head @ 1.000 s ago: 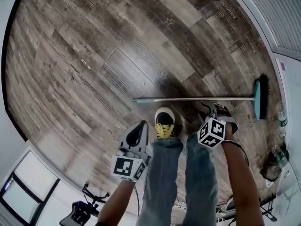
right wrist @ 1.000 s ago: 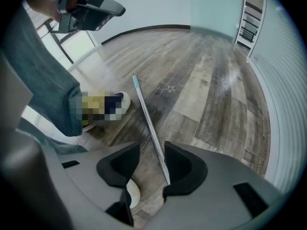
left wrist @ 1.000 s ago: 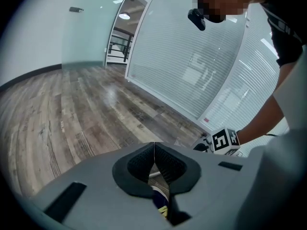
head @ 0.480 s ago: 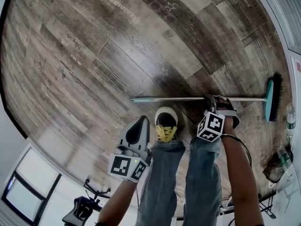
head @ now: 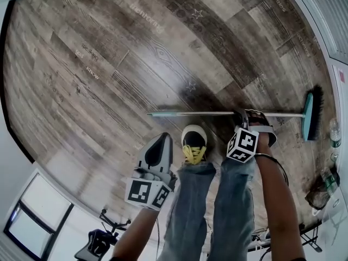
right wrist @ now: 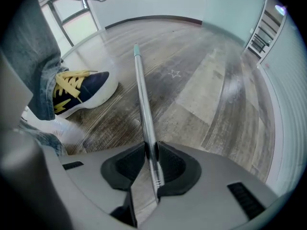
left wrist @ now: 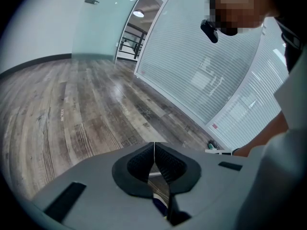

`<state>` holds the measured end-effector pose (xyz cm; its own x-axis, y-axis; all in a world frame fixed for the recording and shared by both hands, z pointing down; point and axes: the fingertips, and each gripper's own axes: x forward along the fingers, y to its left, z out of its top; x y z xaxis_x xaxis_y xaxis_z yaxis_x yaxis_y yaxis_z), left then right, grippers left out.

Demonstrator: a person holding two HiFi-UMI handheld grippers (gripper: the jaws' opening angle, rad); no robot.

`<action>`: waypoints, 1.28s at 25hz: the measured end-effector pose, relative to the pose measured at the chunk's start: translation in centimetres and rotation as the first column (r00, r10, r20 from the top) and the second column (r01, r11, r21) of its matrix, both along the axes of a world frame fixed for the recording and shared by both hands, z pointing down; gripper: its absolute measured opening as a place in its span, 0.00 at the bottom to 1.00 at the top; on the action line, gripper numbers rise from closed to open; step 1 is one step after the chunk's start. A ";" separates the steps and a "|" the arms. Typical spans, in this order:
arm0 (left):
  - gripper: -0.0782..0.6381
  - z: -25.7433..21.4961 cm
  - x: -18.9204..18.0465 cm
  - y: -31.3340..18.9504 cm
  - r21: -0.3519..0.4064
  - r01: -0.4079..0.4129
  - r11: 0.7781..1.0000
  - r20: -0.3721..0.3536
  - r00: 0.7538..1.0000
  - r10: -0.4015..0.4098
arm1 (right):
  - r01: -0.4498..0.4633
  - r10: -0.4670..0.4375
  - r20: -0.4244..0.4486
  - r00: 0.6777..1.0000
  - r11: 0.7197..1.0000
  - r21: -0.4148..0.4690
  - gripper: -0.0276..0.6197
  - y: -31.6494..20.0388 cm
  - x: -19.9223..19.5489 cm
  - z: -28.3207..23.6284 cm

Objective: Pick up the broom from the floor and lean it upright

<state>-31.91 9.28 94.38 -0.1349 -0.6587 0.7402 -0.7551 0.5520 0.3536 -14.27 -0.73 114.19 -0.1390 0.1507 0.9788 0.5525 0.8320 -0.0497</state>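
I am looking at the right gripper [head: 243, 113] first, in the head view; it is reaching steeply down to the broom [head: 217, 113], which is lying flat on the wood floor [head: 109, 64] just ahead of my shoe [head: 193, 140]. The handle [head: 185, 113] is running straight across the picture, free tip to the left, teal brush head [head: 310, 115] to the right near the wall; the right gripper is sitting on the shaft nearer the brush head than the tip. The left gripper [head: 162, 140] is hanging beside my leg, short of the handle and clear of it; the free half of the shaft is lying ahead of it.

In the left gripper view I am seeing the left gripper [left wrist: 154, 150] with its pads pressed together and nothing between them; only floor and a blind-covered wall are showing beyond.

In the right gripper view the right gripper [right wrist: 150, 150] has just been closing; its pads are pinching the metal handle [right wrist: 141, 95] from both sides. The shaft is running away up the picture to its capped end, with the shoe [right wrist: 81, 87] off to the left.

I am judging that the lift turns on this: the long, light end is lying to the left, so raising it upright means swinging that end up around the right-hand grip.
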 end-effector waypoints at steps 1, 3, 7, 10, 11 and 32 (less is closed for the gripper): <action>0.14 0.0 0.0 -0.2 0.001 0.000 1.000 0.002 1.000 0.000 | -0.010 0.010 0.016 1.000 1.000 -0.003 0.19 -0.1 -0.4 -0.5; 0.14 0.1 0.2 -0.6 0.004 0.013 1.000 -0.008 1.000 -0.013 | -0.028 0.028 0.052 0.998 1.000 -0.011 0.19 -0.3 -1.3 -1.5; 0.14 0.9 0.4 -1.3 -0.007 0.066 0.998 -0.052 0.996 -0.066 | -0.073 0.079 0.134 0.988 0.996 -0.054 0.19 -0.8 -2.9 -4.5; 0.15 1.0 0.4 -1.6 -0.014 0.118 0.993 -0.088 0.989 -0.119 | -0.106 0.120 0.190 0.975 0.991 -0.081 0.19 -1.4 -3.8 -6.6; 0.15 1.0 0.3 -1.7 -0.008 0.142 0.990 -0.102 0.985 -0.142 | -0.120 0.136 0.206 0.969 0.989 -0.085 0.19 -1.7 -4.1 -7.2; 0.32 -11.7 -3.1 -17.4 0.236 0.173 0.956 -0.095 0.983 -0.155 | -0.380 0.409 0.421 0.810 0.912 -0.155 0.18 -10.2 -7.0 -23.4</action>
<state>-35.05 -8.11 82.67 -0.2066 -0.7930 0.5731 -0.6276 0.5568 0.5441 -21.28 -10.89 90.84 -0.6075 0.0465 0.7930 0.1530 0.9864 0.0594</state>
